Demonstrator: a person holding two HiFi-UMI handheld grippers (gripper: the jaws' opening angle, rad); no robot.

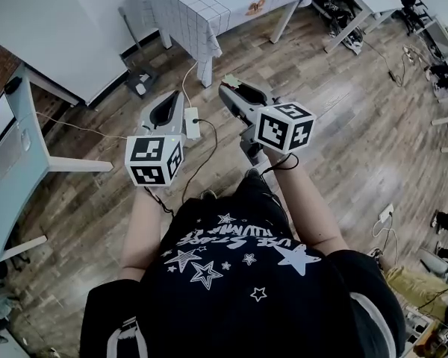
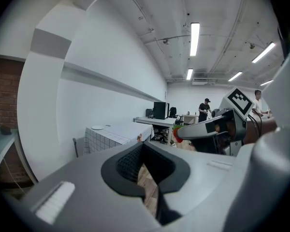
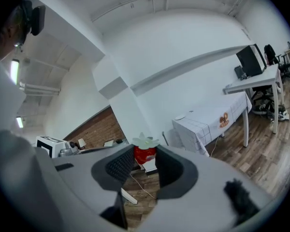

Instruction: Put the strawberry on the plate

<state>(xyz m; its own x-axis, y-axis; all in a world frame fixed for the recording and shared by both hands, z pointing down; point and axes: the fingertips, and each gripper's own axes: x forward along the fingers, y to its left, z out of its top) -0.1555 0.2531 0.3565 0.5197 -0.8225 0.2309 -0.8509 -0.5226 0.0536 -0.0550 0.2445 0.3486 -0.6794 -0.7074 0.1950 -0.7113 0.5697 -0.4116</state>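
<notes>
Jaws, head view: right gripper (image 1: 232,88) clamped on strawberry (image 1: 231,80) at the tips, left gripper (image 1: 171,101) closed on nothing; both held over wood floor, checked-cloth table (image 1: 209,6) well ahead. Left gripper view: tips together, empty; plate (image 2: 97,127) on that table, far off, seemingly bare. Right gripper view: strawberry between pads, leaves up. Best to keep grip gentle, carry level, let go only low over plate's middle.

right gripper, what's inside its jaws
A red strawberry with a pale green cap, pinched at the tips of the right gripper. The jaws cover its sides.
</notes>
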